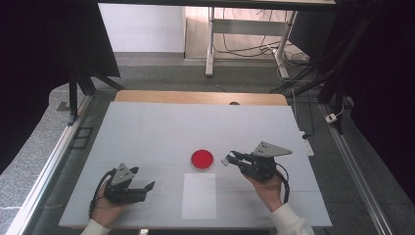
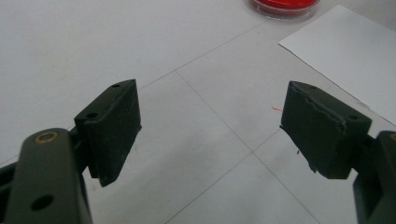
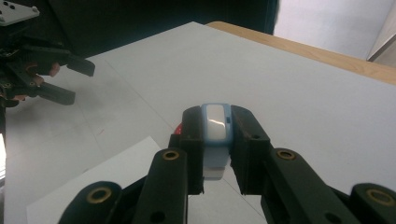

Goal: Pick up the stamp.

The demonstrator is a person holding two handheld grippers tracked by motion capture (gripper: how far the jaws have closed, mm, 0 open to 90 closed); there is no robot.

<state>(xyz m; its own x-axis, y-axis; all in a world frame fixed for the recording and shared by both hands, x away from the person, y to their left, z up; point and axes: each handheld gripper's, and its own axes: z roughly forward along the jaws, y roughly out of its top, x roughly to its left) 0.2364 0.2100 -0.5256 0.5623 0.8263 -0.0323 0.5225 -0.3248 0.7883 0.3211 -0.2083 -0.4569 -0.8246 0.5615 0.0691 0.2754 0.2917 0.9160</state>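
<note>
High view looks down; both close tool views share the red dish (image 1: 202,159).

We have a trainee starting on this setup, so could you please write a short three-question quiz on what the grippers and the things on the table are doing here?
1. True or false: the left gripper has its jaws shut on the sheet of paper.
2. What does the right gripper hold?
A. the red dish
B. a small light-blue and white block
C. nothing
3. Which thing lies on the table just beyond the far edge of the paper?

Key:
1. False; its jaws stand wide apart with nothing between them.
2. B, the small block.
3. The red dish.
</note>
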